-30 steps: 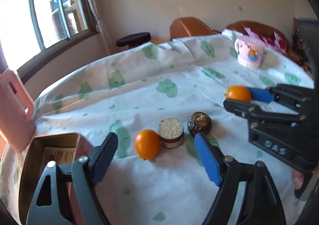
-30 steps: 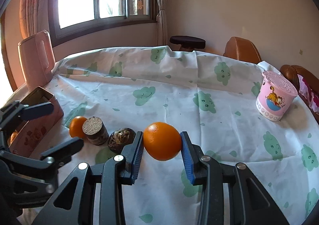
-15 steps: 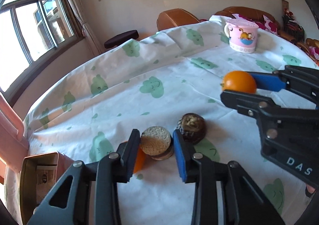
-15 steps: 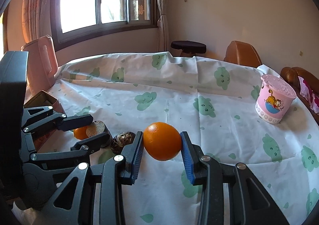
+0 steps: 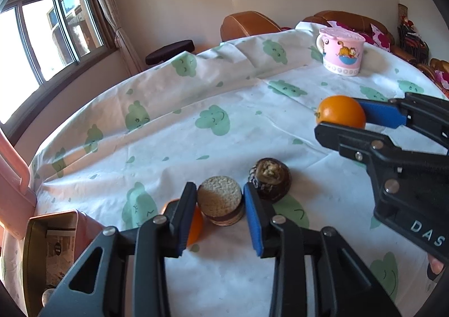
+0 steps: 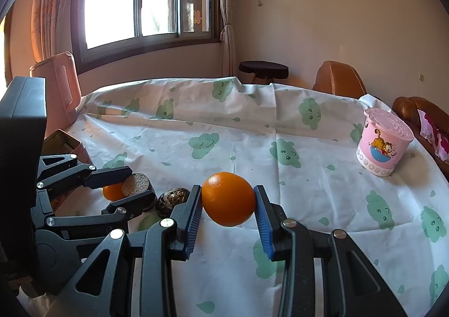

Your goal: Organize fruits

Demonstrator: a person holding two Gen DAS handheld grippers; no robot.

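While right tool (image 6: 228, 206) pinches smooth round orange (image 6: 228, 198), left tool (image 5: 220, 206) clamps grainy-topped disc (image 5: 220, 200).

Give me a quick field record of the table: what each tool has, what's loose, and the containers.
left tool: shut on the round brown cake
right tool: shut on an orange, held above the cloth
loose fruit: second orange, beside the cake, partly hidden by the left finger
loose item: dark round cake on the tablecloth
containers: open box at left edge; pink cup far right
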